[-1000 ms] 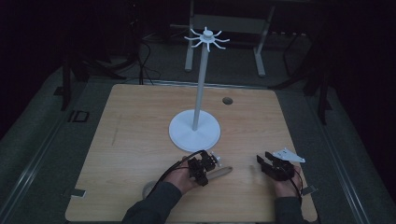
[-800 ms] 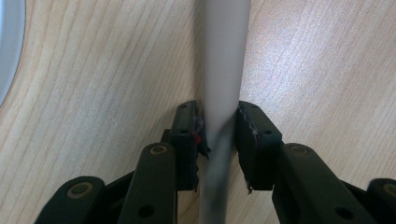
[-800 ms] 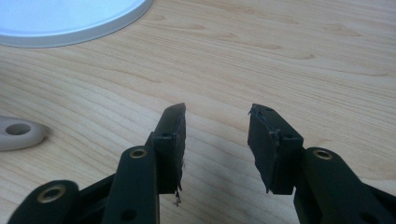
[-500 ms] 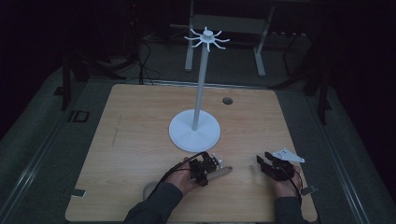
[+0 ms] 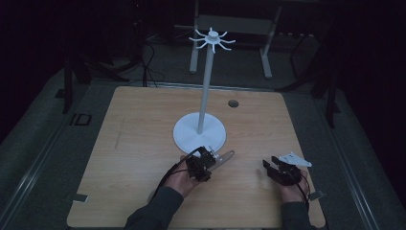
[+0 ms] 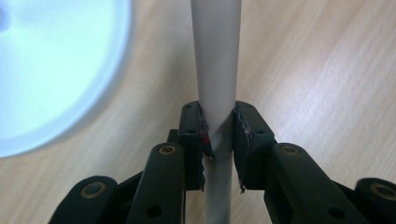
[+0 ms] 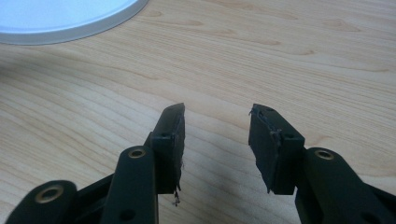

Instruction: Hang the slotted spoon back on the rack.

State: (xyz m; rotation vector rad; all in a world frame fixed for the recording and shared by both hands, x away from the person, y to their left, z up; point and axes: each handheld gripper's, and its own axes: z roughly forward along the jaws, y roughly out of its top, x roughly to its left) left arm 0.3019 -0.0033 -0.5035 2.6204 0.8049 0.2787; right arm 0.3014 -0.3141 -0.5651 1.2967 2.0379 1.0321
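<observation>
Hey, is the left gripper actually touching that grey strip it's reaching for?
Touching. In the left gripper view, the left gripper has both jaws pressed against the grey strip.

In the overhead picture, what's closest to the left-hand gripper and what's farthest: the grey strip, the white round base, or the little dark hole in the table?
From the left gripper:
1. Grey strip: clamped in its jaws, pointing right.
2. White round base: just beyond, at the table's middle.
3. Dark hole: farthest, near the far edge.

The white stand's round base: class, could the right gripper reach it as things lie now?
Probably yes. The right gripper, jaws open and holding nothing, sits near the base with bare tabletop between. The left gripper and its grey strip lie off to one side.
</observation>
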